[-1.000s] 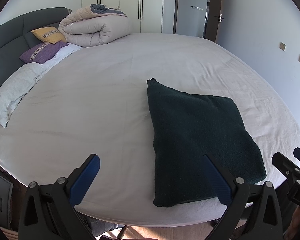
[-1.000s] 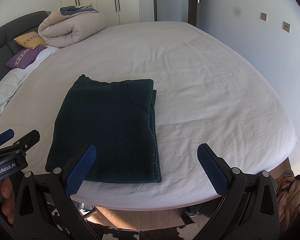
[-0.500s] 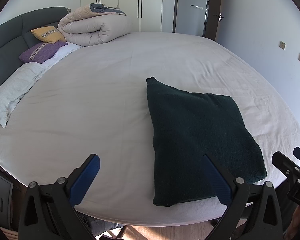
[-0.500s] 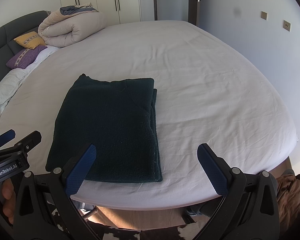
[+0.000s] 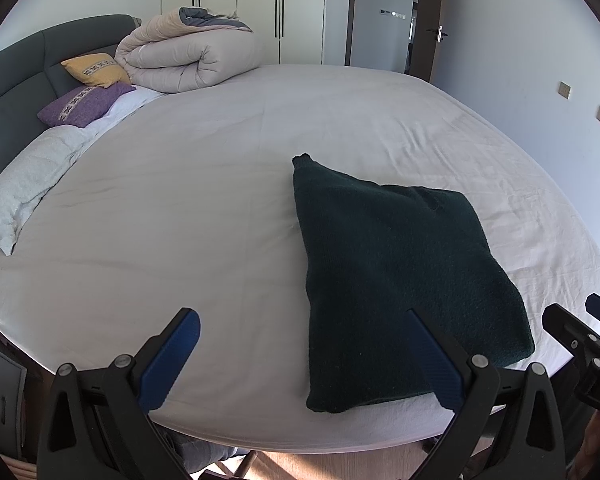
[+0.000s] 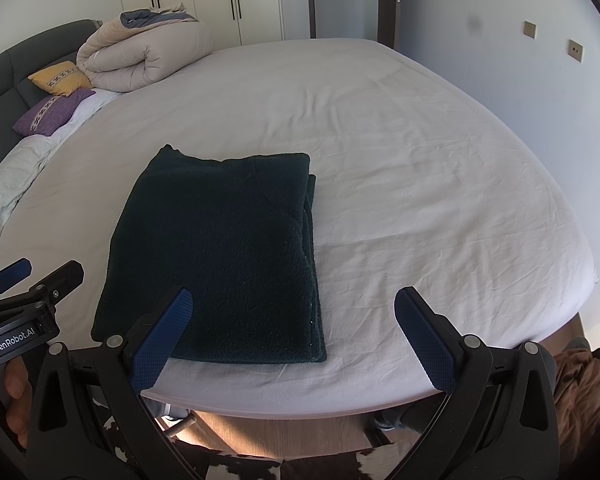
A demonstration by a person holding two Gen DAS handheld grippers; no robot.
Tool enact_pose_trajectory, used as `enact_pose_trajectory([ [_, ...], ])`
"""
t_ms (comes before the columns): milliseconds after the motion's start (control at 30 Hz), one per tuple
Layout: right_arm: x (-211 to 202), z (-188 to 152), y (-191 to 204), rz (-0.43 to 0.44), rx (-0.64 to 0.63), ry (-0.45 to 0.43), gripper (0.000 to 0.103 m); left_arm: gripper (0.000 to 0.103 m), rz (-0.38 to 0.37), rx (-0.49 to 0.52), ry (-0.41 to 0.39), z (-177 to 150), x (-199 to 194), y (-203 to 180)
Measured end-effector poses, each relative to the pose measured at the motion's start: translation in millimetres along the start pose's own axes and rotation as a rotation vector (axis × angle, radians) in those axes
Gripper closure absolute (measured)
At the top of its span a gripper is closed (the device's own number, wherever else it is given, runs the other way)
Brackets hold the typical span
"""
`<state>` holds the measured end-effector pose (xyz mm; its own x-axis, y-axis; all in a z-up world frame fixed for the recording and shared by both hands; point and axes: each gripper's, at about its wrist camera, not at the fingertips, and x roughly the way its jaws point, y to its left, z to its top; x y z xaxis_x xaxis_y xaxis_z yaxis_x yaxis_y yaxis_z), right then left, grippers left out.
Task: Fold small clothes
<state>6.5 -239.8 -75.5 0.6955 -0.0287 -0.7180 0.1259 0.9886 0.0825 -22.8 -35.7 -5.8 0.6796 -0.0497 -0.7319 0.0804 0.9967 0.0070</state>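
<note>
**Folded dark garment at the near edge of the bed**

The white-sheeted bed (image 6: 400, 152) fills both views, with broad bare sheet seen to the right of the garment in the right wrist view and to its left in the left wrist view. The dark green folded garment (image 6: 220, 256) lies flat at lower centre-left, its long axis running from the near bed edge up-frame — layered edges are stacked along its right side. The right gripper (image 6: 292, 336) and left gripper (image 5: 304, 360) are held wide apart, nothing gripped, short of the cloth.
</note>
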Motion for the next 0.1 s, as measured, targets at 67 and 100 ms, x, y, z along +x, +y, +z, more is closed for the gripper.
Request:
enact_pose_trajectory([
  [67, 1.3, 1.2, -0.7, 0.002, -0.002, 0.004, 0.0, 0.0, -0.002, 0.002, 0.002, 0.1, 0.4, 0.3],
  [100, 1.4, 0.8, -0.1, 0.003, -0.002, 0.006, 0.0, 0.0, -0.004, 0.001, 0.002, 0.6, 0.7, 0.3],
])
